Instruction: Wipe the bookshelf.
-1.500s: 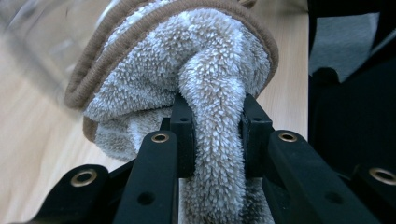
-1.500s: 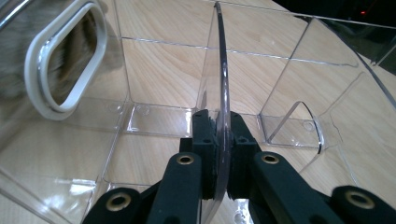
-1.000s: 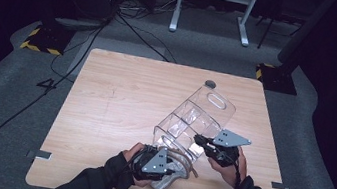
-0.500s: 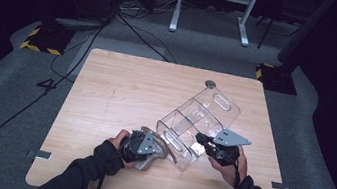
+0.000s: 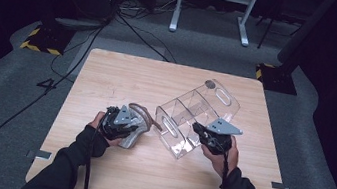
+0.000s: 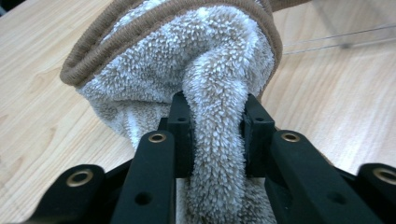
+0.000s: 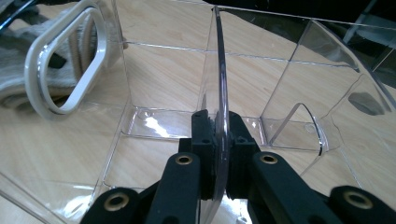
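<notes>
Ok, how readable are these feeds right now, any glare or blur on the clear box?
High view: dim room, table lit, clear box faint but sharp. Right gripper view: white glints on the box floor, the near wall clamped in the right gripper reads crisp. Left gripper view: towel sharp, the table corner behind it soft.

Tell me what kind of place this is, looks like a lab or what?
Probably a recording studio or lab set up for data capture, not a home. A bare wooden table stands alone on grey carpet, cables trail across the floor, and yellow-and-black hazard tape marks an equipment base in the dark surroundings.
</notes>
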Tool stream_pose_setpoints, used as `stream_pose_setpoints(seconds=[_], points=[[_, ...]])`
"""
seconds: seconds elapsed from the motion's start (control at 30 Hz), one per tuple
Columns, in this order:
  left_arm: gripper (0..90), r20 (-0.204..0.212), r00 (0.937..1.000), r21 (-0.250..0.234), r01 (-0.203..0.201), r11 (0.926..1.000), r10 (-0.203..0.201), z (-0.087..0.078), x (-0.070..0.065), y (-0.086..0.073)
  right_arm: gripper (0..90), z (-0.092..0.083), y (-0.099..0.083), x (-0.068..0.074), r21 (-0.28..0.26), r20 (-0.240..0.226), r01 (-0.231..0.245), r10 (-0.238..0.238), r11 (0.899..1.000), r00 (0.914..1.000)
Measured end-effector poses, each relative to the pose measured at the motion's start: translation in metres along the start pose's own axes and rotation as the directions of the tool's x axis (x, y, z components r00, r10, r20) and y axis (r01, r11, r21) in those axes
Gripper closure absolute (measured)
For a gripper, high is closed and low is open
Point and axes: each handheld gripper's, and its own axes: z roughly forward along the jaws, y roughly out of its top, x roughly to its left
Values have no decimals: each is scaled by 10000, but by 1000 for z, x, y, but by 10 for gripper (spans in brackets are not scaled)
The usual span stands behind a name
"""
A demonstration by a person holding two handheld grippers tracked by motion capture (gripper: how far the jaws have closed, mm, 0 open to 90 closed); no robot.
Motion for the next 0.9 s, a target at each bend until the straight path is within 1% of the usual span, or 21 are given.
stream_pose_setpoints(seconds=[0.07, 0.1, 0.13, 0.2, 0.23, 0.27, 0.3, 0.33, 0.37, 0.4, 0.43, 0.5, 0.53, 0.57, 0.63, 0.7, 0.77, 0.8, 0.83, 0.87, 0.9], points=[[674, -39, 10000, 24, 44, 10000, -44, 1, -1, 0, 845, 5, 2, 0, -22, 102, 54, -54, 10000, 9999], [629, 39, 10000, 35, 5, 10000, -5, 2, -4, 1, 833, 7, 4, 1, -26, 160, 77, -77, 10000, 9998], [586, -5, 10000, 71, -90, 9999, 90, 2, -6, 3, 804, 7, 4, 1, 16, 125, 175, -175, 9998, 9998], [526, -16, 10000, -92, -24, 10000, 24, -3, -9, 5, 760, 4, 5, 2, 47, 7, 299, -299, 9995, 9996], [478, -106, 9999, -100, -19, 9999, 18, -5, -10, 6, 742, 1, 5, 2, 45, -18, 318, -317, 9995, 9995], [431, -99, 10000, -154, -2, 9999, 1, -9, -12, 8, 715, -1, 6, 2, 33, -67, 331, -331, 9994, 9994], [400, 20, 9999, -274, 103, 9996, -102, -13, -14, 9, 676, -4, 6, 2, 4, -152, 367, -367, 9993, 9992], [379, -31, 9999, -396, 160, 9991, -162, -16, -15, 9, 669, -7, 7, 2, -3, -196, 372, -372, 9993, 9991], [355, -200, 9996, -561, 206, 9982, -217, -22, -17, 10, 658, -10, 7, 2, 8, -190, 392, -392, 9992, 9991], [301, -270, 9993, -635, 259, 9976, -276, -26, -19, 10, 631, -14, 7, 2, 4, -230, 453, -453, 9990, 9987], [278, -321, 9989, -792, 317, 9964, -344, -32, -20, 10, 603, -16, 7, 2, -46, -288, 455, -457, 9990, 9985], [264, -465, 9983, -1011, 307, 9944, -355, -42, -22, 10, 586, -24, 7, 1, -118, -419, 521, -525, 9986, 9977], [250, -465, 9983, -1011, 307, 9944, -355, -42, -22, 10, 586, -24, 7, 1, -118, -419, 521, -525, 9986, 9977], [250, -389, 9986, -1083, 311, 9936, -355, -47, -23, 9, 565, -29, 7, 1, -157, -430, 610, -616, 9980, 9972], [245, -676, 9973, -1076, 198, 9940, -272, -58, -25, 6, 516, -39, 6, 0, -180, -526, 633, -642, 9978, 9965], [232, -710, 9971, -1068, 182, 9941, -259, -64, -25, 2, 492, -44, 4, -1, -199, -563, 687, -697, 9974, 9960], [232, -849, 9962, -880, 96, 9961, -171, -70, -26, -2, 473, -51, 1, -2, -135, -562, 836, -842, 9964, 9949], [228, -960, 9954, -764, -44, 9971, -30, -73, -26, -5, 461, -53, -1, -2, -125, -485, 881, -886, 9960, 9949], [231, -1022, 9947, -691, 14, 9976, -85, -76, -26, -8, 453, -56, -3, -4, -129, -514, 887, -892, 9960, 9947], [238, -1069, 9943, -562, -108, 9984, 47, -80, -26, -12, 448, -59, -5, -5, -104, -599, 885, -890, 9960, 9942], [238, -1161, 9932, -511, -93, 9986, 33, -82, -26, -14, 443, -62, -8, -6, -35, -638, 971, -971, 9953, 9932]])
